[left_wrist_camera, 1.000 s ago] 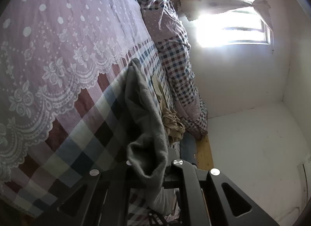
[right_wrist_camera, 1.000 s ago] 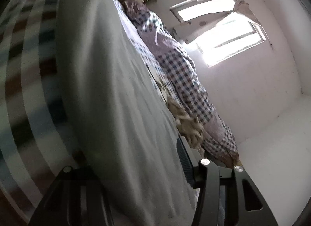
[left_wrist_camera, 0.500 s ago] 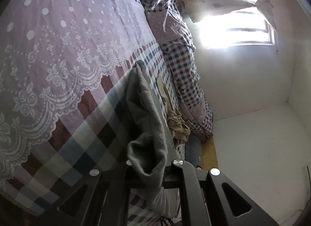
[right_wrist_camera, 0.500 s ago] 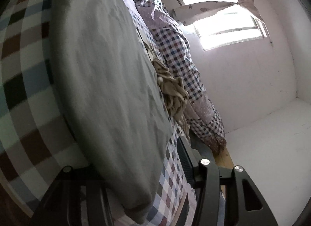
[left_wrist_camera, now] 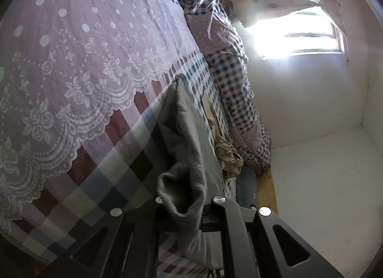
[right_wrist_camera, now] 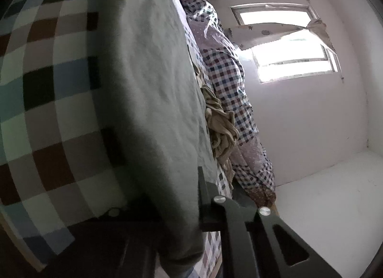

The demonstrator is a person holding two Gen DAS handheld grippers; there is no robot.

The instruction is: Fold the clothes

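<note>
**Bed, bedding and a sunlit window**

The bed wears a checked sheet of blue, brown and pale squares. Over its far part lies a lilac lace-patterned cover with white dots and a scalloped edge. Along the bed's wall side runs a rolled checked quilt. Above the bed's far side a bright window glares, a tied-back curtain at its corner. A white wall stands behind the quilt.
</note>
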